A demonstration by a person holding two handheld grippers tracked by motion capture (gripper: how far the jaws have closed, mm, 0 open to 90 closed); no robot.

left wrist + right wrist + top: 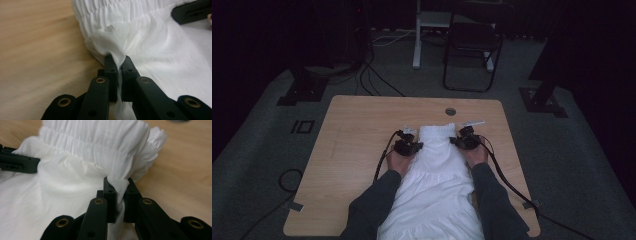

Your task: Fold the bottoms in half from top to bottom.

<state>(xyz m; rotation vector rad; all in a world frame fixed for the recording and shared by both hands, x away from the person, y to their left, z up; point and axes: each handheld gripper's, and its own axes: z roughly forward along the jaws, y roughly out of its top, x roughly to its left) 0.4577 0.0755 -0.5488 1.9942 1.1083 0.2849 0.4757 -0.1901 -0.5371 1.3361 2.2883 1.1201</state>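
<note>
At the lower centre of the high view, a white garment lies on the wooden surface. The left claw pinches a fold at its left edge; the right claw clamps cloth just below the gathered waistband.
</note>
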